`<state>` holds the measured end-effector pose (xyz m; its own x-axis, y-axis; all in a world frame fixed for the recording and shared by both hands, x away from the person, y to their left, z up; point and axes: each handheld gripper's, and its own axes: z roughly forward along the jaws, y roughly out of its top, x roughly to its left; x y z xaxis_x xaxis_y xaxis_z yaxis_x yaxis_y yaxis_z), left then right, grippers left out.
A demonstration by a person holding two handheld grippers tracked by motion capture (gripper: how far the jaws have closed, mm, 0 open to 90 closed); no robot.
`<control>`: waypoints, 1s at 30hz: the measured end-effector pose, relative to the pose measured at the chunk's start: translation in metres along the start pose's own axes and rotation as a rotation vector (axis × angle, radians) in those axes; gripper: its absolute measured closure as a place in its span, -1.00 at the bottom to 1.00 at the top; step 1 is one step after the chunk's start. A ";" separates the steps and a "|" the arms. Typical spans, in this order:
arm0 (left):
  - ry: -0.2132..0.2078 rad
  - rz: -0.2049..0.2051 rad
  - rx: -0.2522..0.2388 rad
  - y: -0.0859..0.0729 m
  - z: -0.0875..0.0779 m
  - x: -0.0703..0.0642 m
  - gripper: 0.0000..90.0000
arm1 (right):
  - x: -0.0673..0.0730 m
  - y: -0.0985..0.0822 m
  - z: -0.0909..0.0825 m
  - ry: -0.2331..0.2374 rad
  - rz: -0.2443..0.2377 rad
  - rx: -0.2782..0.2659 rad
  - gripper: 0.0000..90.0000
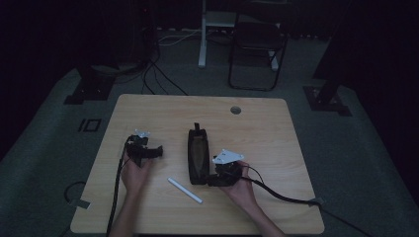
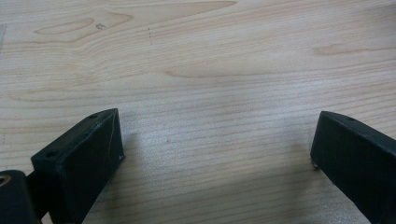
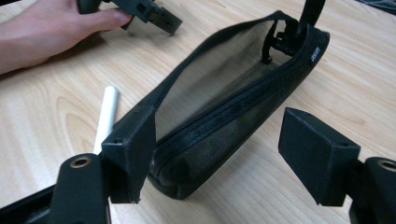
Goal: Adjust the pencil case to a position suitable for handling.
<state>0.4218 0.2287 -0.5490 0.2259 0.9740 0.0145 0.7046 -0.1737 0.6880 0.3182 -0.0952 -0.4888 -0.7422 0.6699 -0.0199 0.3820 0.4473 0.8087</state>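
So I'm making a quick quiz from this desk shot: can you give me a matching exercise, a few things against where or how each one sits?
Things:
1. pencil case
2. white stick
3. left gripper
4. right gripper

States:
A. jaws apart over bare wood
B. unzipped, lying in the middle of the table
C. jaws apart around the near end of the case
D. lying flat between the two hands

Pairs: 1-B, 2-D, 3-A, 4-C

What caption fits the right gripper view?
Open right gripper straddling the near end of an unzipped black pencil case, white stick alongside.
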 end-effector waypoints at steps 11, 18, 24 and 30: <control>0.000 0.000 0.000 0.000 0.000 0.000 -0.94 | -0.001 -0.001 0.009 0.001 0.013 0.006 -0.38; 0.000 -0.001 -0.001 0.000 0.000 0.000 -0.94 | -0.004 -0.002 0.008 -0.042 -0.019 0.028 -0.34; 0.000 -0.001 -0.001 0.000 0.000 0.000 -0.94 | -0.009 -0.002 0.003 -0.100 -0.056 0.050 -0.30; 0.000 -0.001 -0.001 0.000 0.000 0.000 -0.94 | -0.022 -0.004 -0.003 -0.111 -0.032 0.046 -0.20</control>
<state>0.4218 0.2285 -0.5491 0.2254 0.9742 0.0138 0.7043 -0.1728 0.6886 0.3311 -0.1134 -0.4895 -0.6900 0.7151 -0.1121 0.3862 0.4947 0.7786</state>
